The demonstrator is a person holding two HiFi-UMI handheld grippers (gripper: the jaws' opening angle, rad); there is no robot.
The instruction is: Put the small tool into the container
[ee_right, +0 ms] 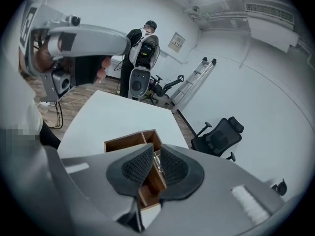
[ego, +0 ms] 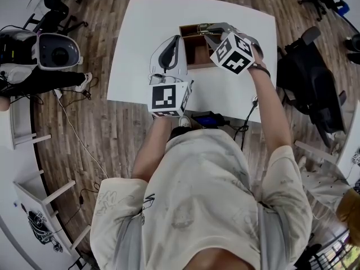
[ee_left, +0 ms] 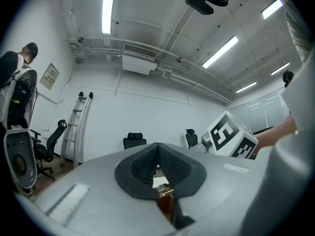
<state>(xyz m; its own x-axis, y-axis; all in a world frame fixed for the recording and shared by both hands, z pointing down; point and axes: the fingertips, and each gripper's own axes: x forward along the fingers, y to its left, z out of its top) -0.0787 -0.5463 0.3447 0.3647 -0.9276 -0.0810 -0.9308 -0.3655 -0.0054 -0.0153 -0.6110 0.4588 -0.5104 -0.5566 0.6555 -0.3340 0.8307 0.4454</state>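
Thin, silvery small tool (ee_right: 157, 160), apparently tight within right claw (ee_right: 155, 149); left claw (ee_left: 157, 147) closed.

Bright, even light from long white ceiling strip lamps (ee_left: 106, 9). Plain white tabletop (ego: 140, 49) near overexposure. Gripper views fisheye, corners vignetted black; shadows soft.

White table (ego: 146, 21), wooden container (ego: 197, 54) on it

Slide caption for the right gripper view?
Right gripper holds small metal tool above brown wooden divided container on white table.
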